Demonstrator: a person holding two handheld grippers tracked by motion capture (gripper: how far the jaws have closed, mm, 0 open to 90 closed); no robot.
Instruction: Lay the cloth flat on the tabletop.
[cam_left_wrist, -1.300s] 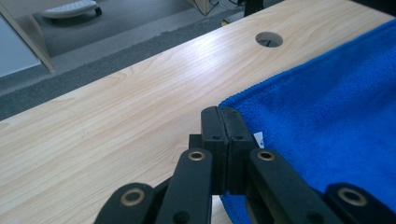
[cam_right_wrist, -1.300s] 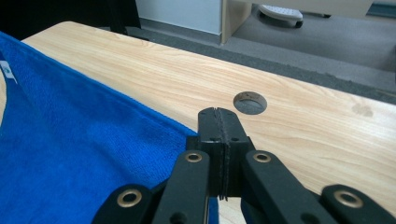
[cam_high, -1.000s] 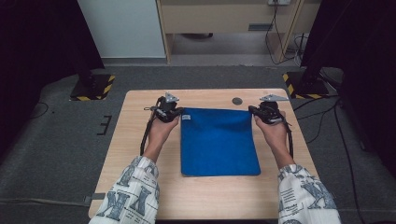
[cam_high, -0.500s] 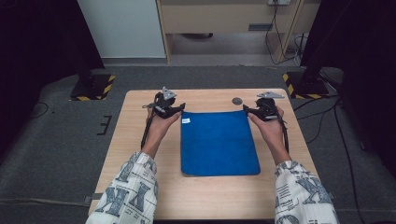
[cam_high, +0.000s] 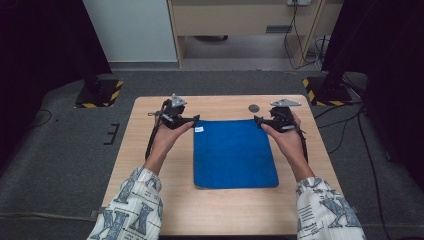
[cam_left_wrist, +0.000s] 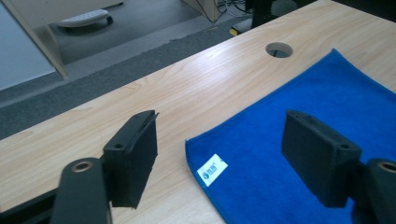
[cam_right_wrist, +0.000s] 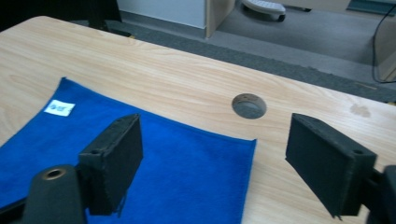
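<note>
A blue cloth (cam_high: 234, 152) lies flat in the middle of the wooden table (cam_high: 150, 190), with a small white label (cam_left_wrist: 212, 169) at its far left corner. My left gripper (cam_high: 192, 120) hovers just above that corner (cam_left_wrist: 219, 156); its jaws have just been opening and stand open, nothing pressed between them. My right gripper (cam_high: 258, 120) hangs over the cloth's far right corner (cam_right_wrist: 250, 142); its jaws (cam_right_wrist: 212, 158) have also just been opening and stand open, clear of the cloth.
A round cable hole (cam_high: 254, 108) sits in the table beyond the cloth (cam_right_wrist: 249, 105). Dark stands with yellow-black striped bases (cam_high: 97, 93) flank the table on the grey carpet. A wooden cabinet (cam_high: 240, 20) stands behind.
Both grippers held the cloth's far corners shut a second ago. Their jaws have opened, letting the corners go. The left gripper has lifted slightly and the cloth lies flat.
</note>
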